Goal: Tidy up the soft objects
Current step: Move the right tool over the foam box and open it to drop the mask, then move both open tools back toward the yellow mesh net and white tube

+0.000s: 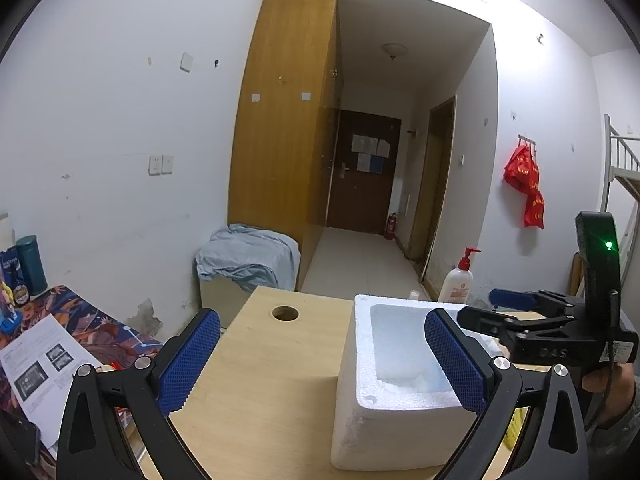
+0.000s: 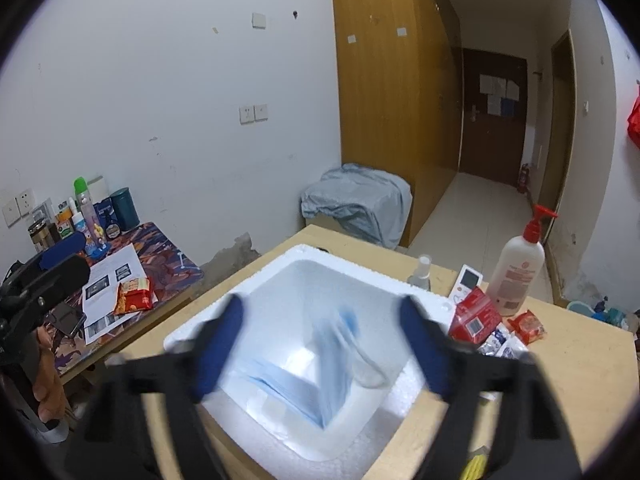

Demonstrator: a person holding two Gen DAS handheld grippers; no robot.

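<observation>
1. Face masks (image 2: 320, 376), pale blue and blurred, lie inside the white foam box (image 2: 192, 332) directly below and between the fingers of our right gripper (image 2: 324, 344); one looks to be mid-air, tilted on edge, touching neither finger.
2. We hold the right gripper with its jaws spread wide over the box mouth and nothing clamped in them.
3. Our left gripper (image 1: 320, 360) is wide open too and grips nothing; its right finger (image 1: 456, 360) overlaps the box's near rim in view, and we cannot tell if it touches.
4. Under both tools is a light wooden table (image 1: 260, 380) with a round hole (image 1: 285, 313) ahead of the left gripper.
5. Right of the right gripper, on the table, sit red snack packets (image 2: 476, 312), a remote (image 2: 468, 280) and a white pump bottle (image 2: 516, 272).
6. Left of the tools stands a lower desk with a patterned mat (image 2: 160, 256), printed sheets (image 1: 36, 368) and bottles (image 2: 86, 212) against the white wall.
7. Ahead we see a blue-grey cloth (image 1: 248, 254) draped over a box, a tall wooden wardrobe (image 1: 280, 120), and a hallway ending in a dark door (image 1: 364, 172).
8. Red bags (image 1: 524, 180) hang from hooks on the right wall.
</observation>
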